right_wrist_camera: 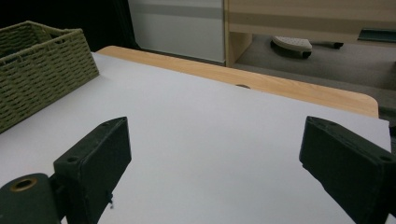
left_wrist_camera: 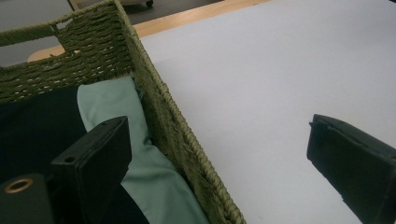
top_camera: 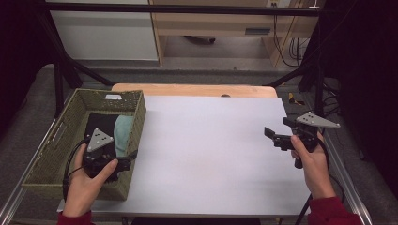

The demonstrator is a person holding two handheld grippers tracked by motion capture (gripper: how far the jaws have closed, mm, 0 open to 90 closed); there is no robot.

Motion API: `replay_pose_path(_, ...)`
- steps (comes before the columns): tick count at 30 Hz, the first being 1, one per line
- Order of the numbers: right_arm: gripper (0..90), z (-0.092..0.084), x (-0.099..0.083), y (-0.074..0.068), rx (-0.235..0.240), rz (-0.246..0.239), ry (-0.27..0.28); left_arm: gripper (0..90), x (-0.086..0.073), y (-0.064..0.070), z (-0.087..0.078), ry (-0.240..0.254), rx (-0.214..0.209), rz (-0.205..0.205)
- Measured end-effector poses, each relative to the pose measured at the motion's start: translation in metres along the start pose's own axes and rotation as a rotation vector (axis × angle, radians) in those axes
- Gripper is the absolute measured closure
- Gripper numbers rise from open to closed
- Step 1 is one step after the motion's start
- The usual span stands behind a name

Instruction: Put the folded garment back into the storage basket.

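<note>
One woven basket (top_camera: 51, 154) stood on table. Two folded cloths lay inside: one mint-green cloth (top_camera: 123, 133), one black cloth (top_camera: 101, 123). One white sheet (top_camera: 211, 150) covered one wooden tabletop (top_camera: 192, 90). Two grippers were in hand: left gripper (top_camera: 133, 158), right gripper (top_camera: 271, 136). Two hands counted.

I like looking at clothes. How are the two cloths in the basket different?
The green cloth is pale mint; the black cloth is very dark. The green cloth lies against the basket wall nearest the white table; the black cloth fills the middle. Both lie loose inside the basket, touching each other, under the open left gripper.
</note>
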State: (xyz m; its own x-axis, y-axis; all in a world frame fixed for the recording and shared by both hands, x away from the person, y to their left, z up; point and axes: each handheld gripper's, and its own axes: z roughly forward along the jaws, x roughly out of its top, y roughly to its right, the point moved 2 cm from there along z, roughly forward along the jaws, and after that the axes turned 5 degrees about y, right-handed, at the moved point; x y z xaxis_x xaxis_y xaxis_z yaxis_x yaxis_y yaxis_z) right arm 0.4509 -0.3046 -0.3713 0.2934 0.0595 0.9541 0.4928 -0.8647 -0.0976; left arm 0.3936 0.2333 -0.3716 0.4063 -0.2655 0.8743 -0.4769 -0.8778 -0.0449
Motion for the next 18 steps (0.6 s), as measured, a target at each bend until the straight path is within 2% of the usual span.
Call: replay_pose_path(18,7.5,-0.02,-0.042,0.002,-0.028,0.044,-0.005,6.5,-0.001,0.001,0.0,0.003,-0.003,0.002)
